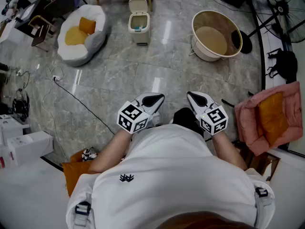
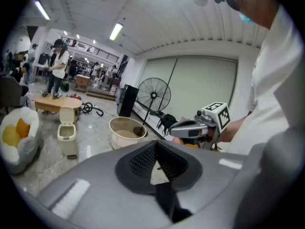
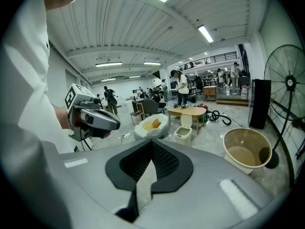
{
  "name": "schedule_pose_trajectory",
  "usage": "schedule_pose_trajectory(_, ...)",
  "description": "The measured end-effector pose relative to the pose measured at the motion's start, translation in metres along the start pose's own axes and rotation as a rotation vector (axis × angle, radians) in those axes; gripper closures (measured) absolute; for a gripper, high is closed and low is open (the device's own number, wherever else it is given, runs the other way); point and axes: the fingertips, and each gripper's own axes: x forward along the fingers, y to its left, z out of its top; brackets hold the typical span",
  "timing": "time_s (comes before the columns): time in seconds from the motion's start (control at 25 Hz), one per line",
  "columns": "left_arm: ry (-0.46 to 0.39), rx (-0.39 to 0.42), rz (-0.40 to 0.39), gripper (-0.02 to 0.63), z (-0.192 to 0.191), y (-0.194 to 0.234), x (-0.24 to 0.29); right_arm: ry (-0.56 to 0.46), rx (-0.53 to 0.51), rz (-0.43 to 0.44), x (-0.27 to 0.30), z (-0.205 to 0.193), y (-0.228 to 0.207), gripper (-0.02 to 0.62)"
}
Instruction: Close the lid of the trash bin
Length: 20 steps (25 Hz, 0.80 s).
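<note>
I see L gripper [image 1: 155, 99] and R gripper [image 1: 195, 98] both pinched closed, empty. Trash bin [image 1: 139, 26] well ahead, lid [image 1: 138, 5] up.

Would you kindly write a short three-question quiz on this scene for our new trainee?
1. True or false: the trash bin's lid is shut.
2. In the head view, what lies left of the bin? A) white beanbag B) ladder C) bicycle
3. Does the left gripper or the right gripper touch the bin?
Key: 1 false, the lid stands open; 2 A; 3 no, both are far from it.
</note>
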Motion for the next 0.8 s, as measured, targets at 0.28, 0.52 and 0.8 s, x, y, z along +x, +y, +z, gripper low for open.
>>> schedule_pose_trajectory(0.28,0.001,-0.034,0.054,0.549,0.011,0.062,0.015,0.008,-0.004,0.067,0.054,0.026,-0.04,0.594)
schedule_pose_trajectory(0.52,0.0,-0.048,0.117,0.548,0.063,0.115,0.076,0.011,-0.005,0.121,0.1,0.066,-0.123,0.594)
schedule_pose_trajectory(0.8,0.011,-0.018,0.234,0.546,0.131,0.19,0.153,-0.025,-0.019,0.176,0.15,0.113,-0.235,0.561)
